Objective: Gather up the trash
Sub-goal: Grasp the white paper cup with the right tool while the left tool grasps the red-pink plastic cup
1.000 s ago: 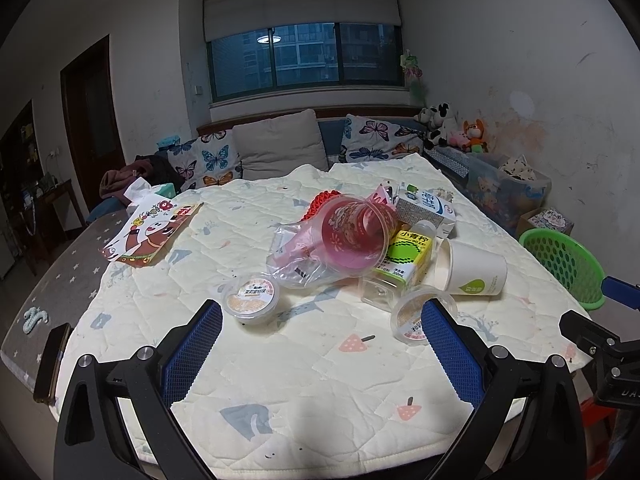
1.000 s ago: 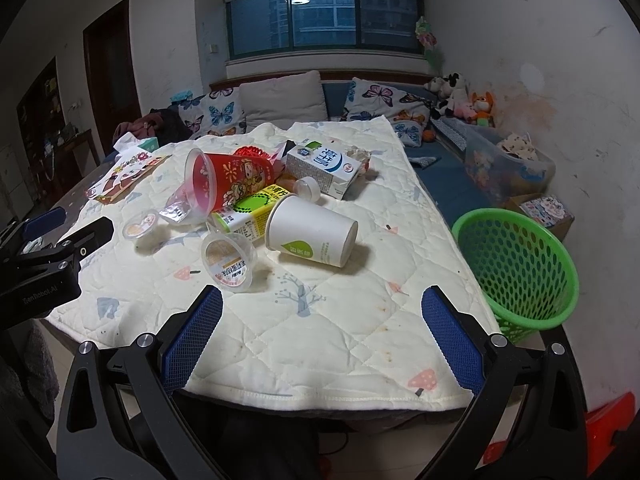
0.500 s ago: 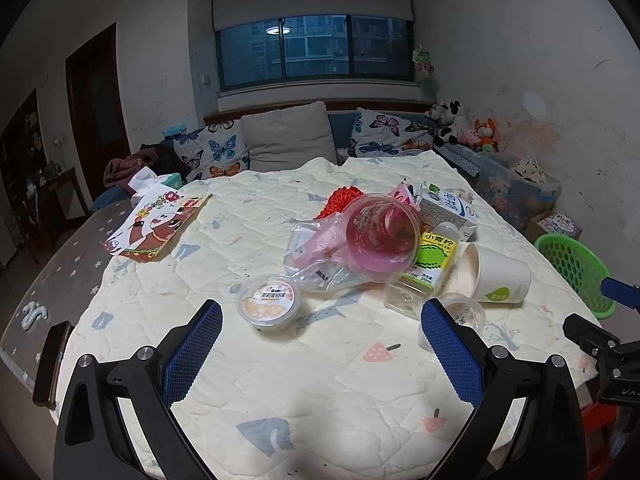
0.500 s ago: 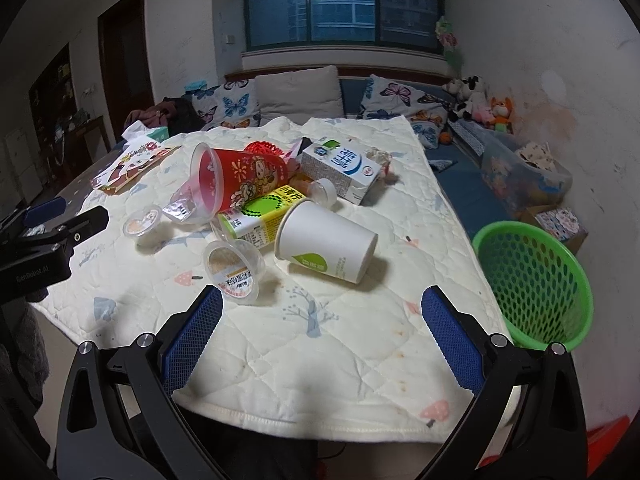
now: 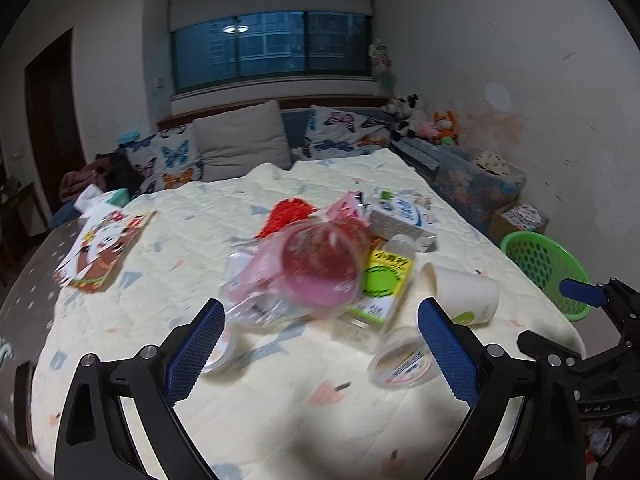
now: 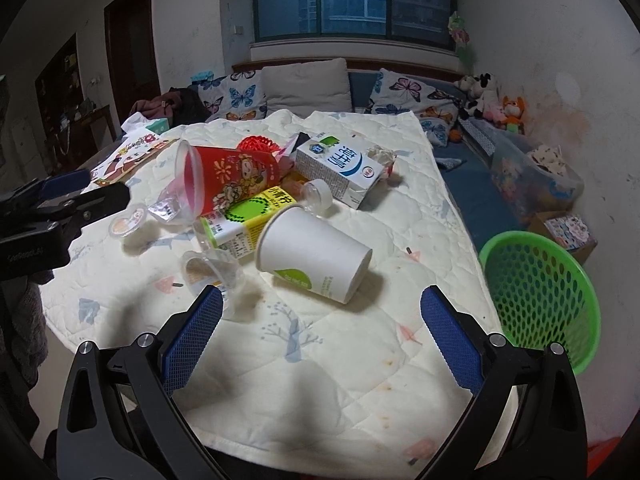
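Observation:
A pile of trash lies on the quilted table: a red plastic cup on its side, a yellow-green carton, a white paper cup, a blue-white milk box and small clear tubs. A green mesh basket stands at the table's right edge. My right gripper is open and empty, just in front of the paper cup. My left gripper is open and empty, close in front of the red cup and a clear bag.
A picture book lies at the table's far left. A sofa with butterfly cushions is behind the table. A clear storage box and soft toys stand along the right wall.
Both grippers have moved forward toward the trash pile. The red cup and paper cup now appear larger and nearer. Both stay open.

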`<action>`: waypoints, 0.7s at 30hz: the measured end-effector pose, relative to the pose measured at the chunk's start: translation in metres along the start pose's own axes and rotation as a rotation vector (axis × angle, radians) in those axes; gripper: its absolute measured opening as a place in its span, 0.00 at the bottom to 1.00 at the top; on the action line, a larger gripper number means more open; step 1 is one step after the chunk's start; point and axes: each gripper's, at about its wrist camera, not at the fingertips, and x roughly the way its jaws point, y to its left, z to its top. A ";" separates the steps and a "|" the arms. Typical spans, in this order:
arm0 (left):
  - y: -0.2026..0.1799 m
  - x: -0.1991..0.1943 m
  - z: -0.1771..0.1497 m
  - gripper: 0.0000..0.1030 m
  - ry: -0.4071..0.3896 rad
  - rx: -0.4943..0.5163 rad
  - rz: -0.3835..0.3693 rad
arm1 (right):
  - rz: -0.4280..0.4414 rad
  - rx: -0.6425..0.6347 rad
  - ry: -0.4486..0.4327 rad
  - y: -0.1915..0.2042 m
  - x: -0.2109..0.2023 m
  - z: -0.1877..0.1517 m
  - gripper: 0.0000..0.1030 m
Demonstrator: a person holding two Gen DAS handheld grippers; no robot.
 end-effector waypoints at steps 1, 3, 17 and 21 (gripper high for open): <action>-0.002 0.006 0.003 0.83 0.008 0.003 -0.011 | 0.001 -0.003 0.004 -0.003 0.002 0.001 0.95; -0.004 0.016 0.008 0.79 0.026 -0.002 -0.032 | 0.002 -0.006 0.011 -0.007 0.007 0.002 0.94; -0.005 0.086 0.028 0.61 0.131 -0.034 -0.118 | 0.101 -0.097 0.094 -0.021 0.040 0.016 0.93; -0.003 0.098 0.032 0.53 0.145 -0.046 -0.143 | 0.139 -0.179 0.116 -0.018 0.050 0.023 0.92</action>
